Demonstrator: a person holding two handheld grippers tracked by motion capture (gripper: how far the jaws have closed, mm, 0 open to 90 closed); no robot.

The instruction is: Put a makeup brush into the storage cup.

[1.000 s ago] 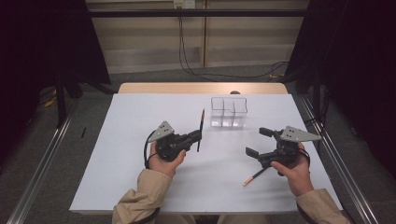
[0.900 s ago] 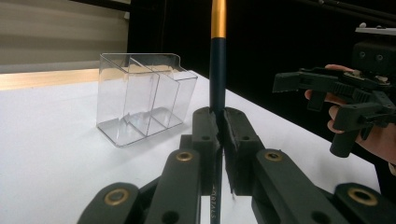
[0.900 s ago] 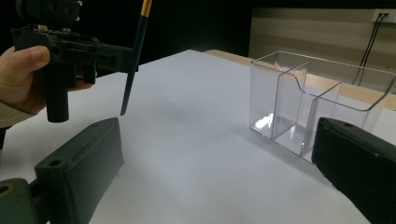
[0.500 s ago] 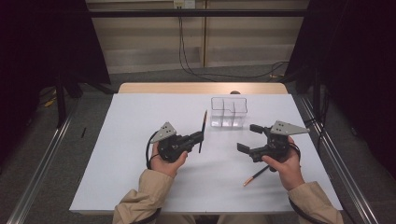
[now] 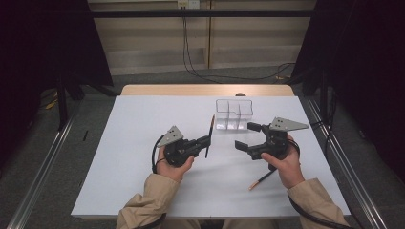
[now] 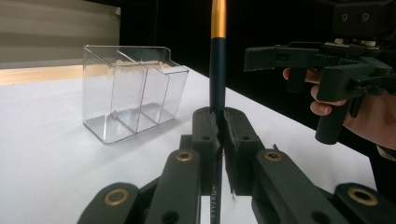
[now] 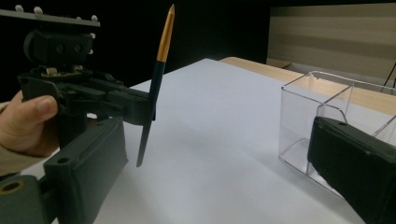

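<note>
Clamped between the pressed-together jaws of the left gripper (image 5: 206, 143), a dark pencil (image 5: 209, 136) with a gold end is held upright just beside the clear divided organizer (image 5: 233, 114). The right gripper (image 5: 249, 136) is held spread, empty, nearby above the white table (image 5: 133, 143).

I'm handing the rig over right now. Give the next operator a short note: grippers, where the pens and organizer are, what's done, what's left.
Left gripper: shut on the dark pen, held roughly upright, gold end up, clear of the table.
Right gripper: open, empty, hovering just in front of the clear organizer.
Clear organizer: at the far middle of the white table, compartments look empty.
Second pen: lying on the table by the right hand.
Done: one pen picked up.
Left, probably: drop the held pen into a compartment, then fetch the second pen.
</note>
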